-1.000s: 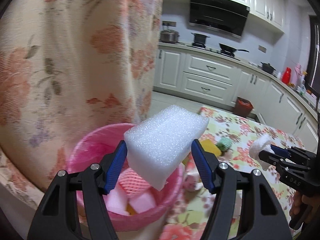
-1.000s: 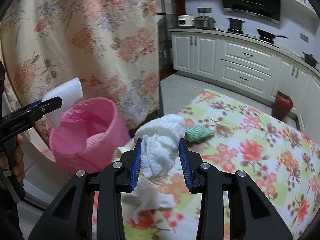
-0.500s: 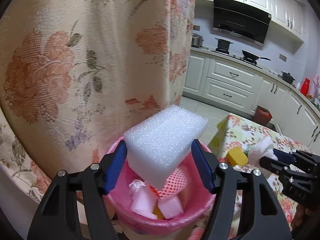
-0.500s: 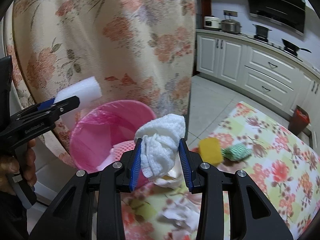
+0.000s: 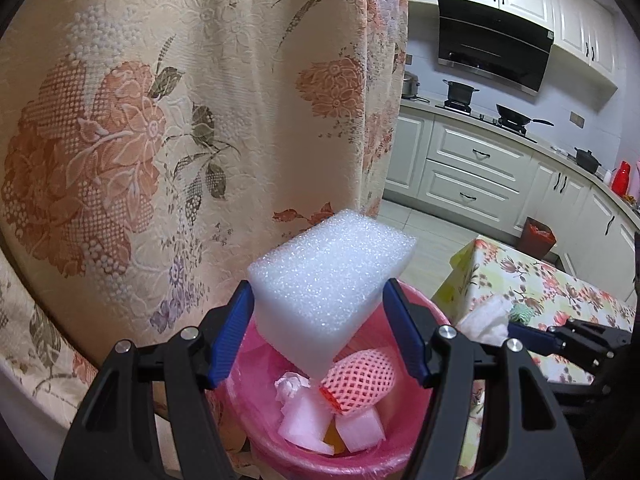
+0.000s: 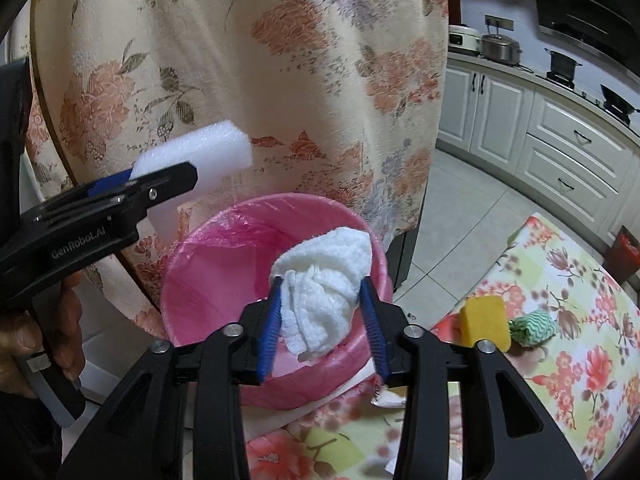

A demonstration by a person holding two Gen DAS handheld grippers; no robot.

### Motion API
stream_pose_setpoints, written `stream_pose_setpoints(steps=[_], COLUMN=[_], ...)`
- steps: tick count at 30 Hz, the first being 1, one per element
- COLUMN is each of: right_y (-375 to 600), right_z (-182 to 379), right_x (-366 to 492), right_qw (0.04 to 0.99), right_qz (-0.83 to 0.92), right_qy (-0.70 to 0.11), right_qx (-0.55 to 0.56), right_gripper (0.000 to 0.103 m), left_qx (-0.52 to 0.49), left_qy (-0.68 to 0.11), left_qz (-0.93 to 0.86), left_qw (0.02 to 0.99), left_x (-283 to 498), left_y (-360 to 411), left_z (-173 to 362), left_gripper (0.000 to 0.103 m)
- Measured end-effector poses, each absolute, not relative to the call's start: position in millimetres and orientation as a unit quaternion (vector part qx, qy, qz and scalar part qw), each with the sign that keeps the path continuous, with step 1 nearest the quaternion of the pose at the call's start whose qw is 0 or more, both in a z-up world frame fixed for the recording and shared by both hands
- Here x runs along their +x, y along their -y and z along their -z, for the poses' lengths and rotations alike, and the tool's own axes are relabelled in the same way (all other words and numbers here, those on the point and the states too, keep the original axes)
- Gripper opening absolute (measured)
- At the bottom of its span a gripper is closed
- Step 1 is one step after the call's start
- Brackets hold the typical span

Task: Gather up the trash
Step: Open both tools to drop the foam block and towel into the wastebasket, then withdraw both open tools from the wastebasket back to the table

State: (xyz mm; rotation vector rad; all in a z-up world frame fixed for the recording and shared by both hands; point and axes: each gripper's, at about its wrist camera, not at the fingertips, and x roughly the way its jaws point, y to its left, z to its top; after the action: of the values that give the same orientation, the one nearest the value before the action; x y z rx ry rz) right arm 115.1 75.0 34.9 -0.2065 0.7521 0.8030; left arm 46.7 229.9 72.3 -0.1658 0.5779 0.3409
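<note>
Both tongs hold trash above the pink bin (image 6: 224, 280): foam block (image 5: 332, 280), white cloth (image 6: 324, 276).

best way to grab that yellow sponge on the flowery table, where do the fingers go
Take the yellow sponge across its two long side edges, coming straight down from above. It lies flat on the floral tablecloth near the table's corner, broad face up, so its sides are exposed. The green wad sits close on its right, so keep that finger tight against the sponge.

A flowered curtain (image 5: 160, 140) hangs close by. Beyond it, white kitchen cabinets (image 5: 472, 168) line the wall under a black range hood (image 5: 492, 54), with a pale tiled floor (image 6: 480, 216).
</note>
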Motion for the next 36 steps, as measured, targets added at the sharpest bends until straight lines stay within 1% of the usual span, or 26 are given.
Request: stream_pose_setpoints(steps=[1,2,6,8,10,26,36], right_y=[-76,-76,-76,-72,-66,-13,37], right_z=[-34,-33,-31,-31,-31,-31,-18], right_x=[116,116,119,121,123,123,118], right_qw=[0.849,0.85,0.85,0.853,0.855,0.873,0.881], right_qz=[-0.378,-0.377,-0.373,-0.368,-0.362,-0.323,-0.288], right_qy=[-0.356,-0.356,-0.358,-0.359,-0.359,-0.358,-0.37], right_qx=[-0.097,-0.096,-0.098,-0.094,-0.09,-0.075,-0.062], right_gripper=[0.061,0.065,0.065,0.065,0.065,0.066,0.067], left_qx=[-0.081,-0.081,-0.077,-0.074,-0.073,-0.084,-0.084], left_qy=[-0.284,-0.284,-0.286,-0.288,-0.29,-0.292,-0.29], left_qz=[-0.167,-0.167,-0.168,-0.171,-0.176,-0.175,-0.16], left_qw=[0.941,0.941,0.94,0.939,0.938,0.937,0.94], left_x=[49,50,60,65,70,55,42], left_y=[-230,-231,-230,-230,-232,-230,-210], left_z=[-72,-72,-69,-68,-67,-66,-69], left_gripper=[0.065,0.065,0.068,0.075,0.078,0.078,0.078])
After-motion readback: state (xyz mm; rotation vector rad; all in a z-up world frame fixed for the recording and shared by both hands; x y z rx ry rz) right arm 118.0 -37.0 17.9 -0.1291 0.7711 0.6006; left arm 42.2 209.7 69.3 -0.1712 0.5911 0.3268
